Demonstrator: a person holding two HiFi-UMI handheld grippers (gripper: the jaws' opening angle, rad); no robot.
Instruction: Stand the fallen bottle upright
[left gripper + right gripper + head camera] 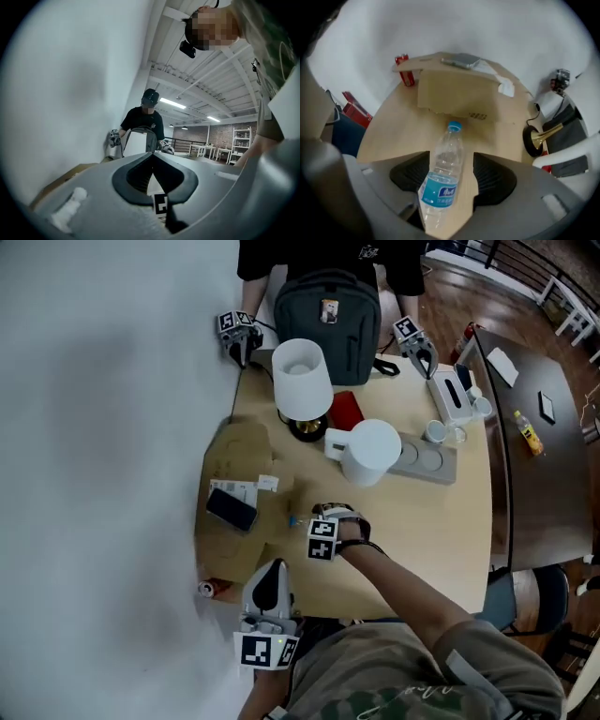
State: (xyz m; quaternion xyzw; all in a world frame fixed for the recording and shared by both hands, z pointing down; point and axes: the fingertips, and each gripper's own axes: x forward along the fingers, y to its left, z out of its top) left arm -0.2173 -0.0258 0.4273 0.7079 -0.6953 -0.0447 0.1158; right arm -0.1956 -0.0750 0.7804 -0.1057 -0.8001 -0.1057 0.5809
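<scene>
Straddling the bottle (442, 180), my right gripper (451, 176) gapes; closing off-centre could roll it away. My left gripper (152, 157) is closed, empty.

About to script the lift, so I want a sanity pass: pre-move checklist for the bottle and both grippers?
1. Bottle between the jaws of the right gripper: ok, it lies on the table there.
2. Jaws closed on it: not ok, they stand apart, with a gap on one side.
3. Cap on: ok.
4. Free table to stand it on: ok, bare wood before the cardboard box.
5. Left gripper out of the way: ok, shut, empty, aimed off the table.
</scene>
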